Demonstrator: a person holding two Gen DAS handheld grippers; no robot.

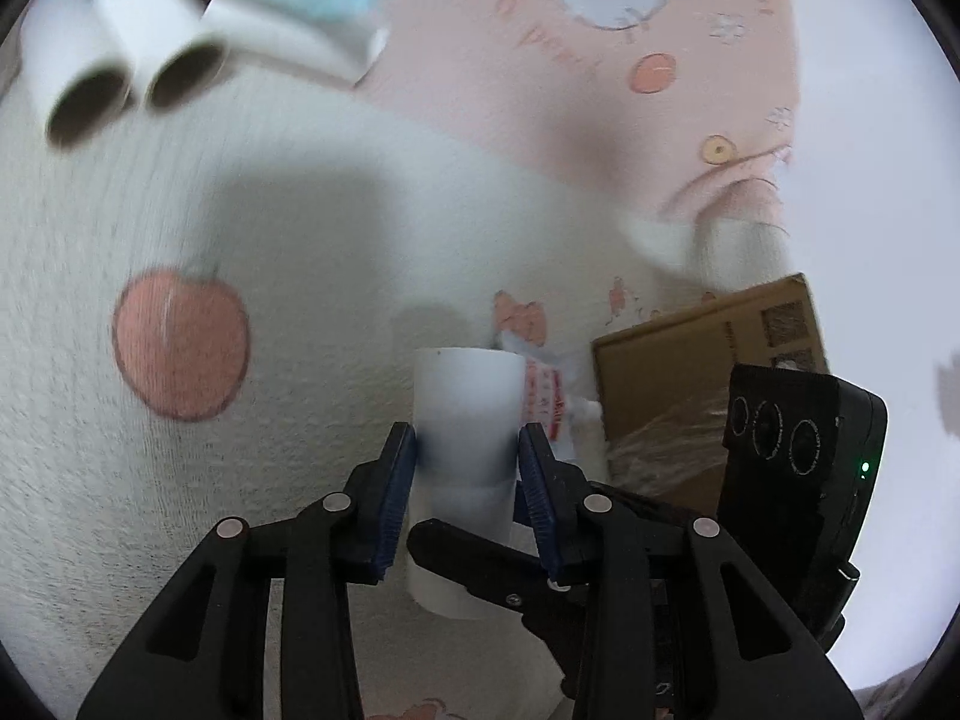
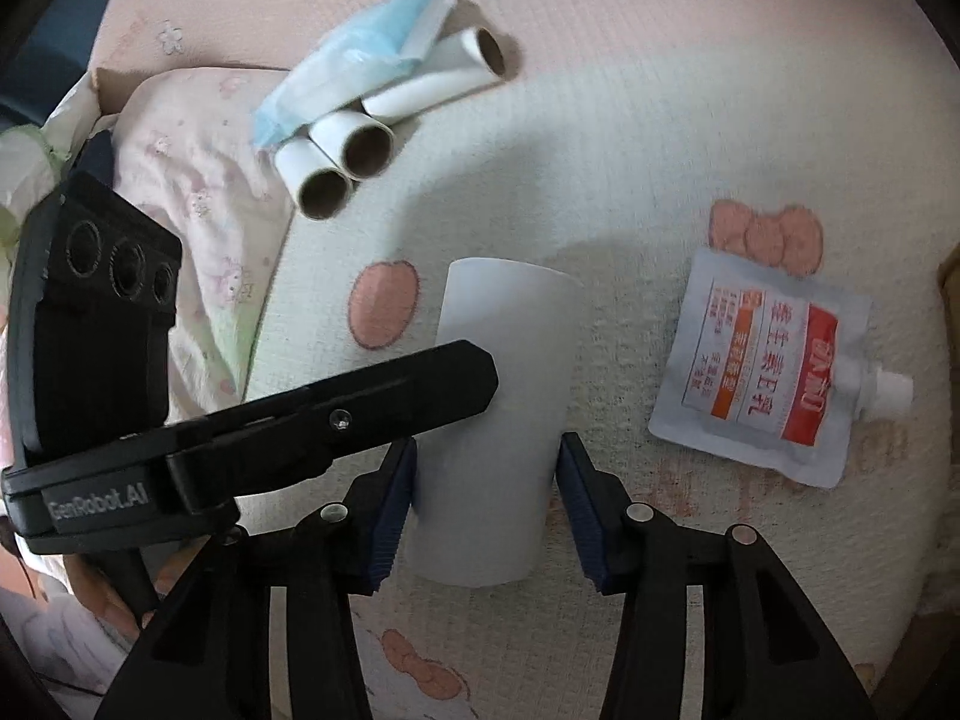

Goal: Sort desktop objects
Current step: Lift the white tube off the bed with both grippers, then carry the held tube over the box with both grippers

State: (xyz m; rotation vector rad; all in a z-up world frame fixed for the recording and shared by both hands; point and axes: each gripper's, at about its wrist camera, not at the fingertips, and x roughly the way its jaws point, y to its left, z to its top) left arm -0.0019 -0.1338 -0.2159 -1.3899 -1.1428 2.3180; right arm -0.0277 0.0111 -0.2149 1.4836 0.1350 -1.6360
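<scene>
We are holding a smooth white paper tube upright-tilted over the nubbly, peach-printed blanket, the left gripper pressing its ribbed blue pads on both sides. In the right wrist view the right gripper is straddling that tube, left pad touching, right pad apart. We are seeing cardboard-cored rolls and a flat glossy pouch lying nearby.

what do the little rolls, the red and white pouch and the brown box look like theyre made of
Small rolls: cardboard tubes by the brown hollow cores, wrapped in matte white paper.
Spouted pouch: likely flexible plastic or foil laminate, slightly glossy, printed, with a white spout.
Brown box: corrugated cardboard, matte, with shiny clear film or tape across part of it.
</scene>
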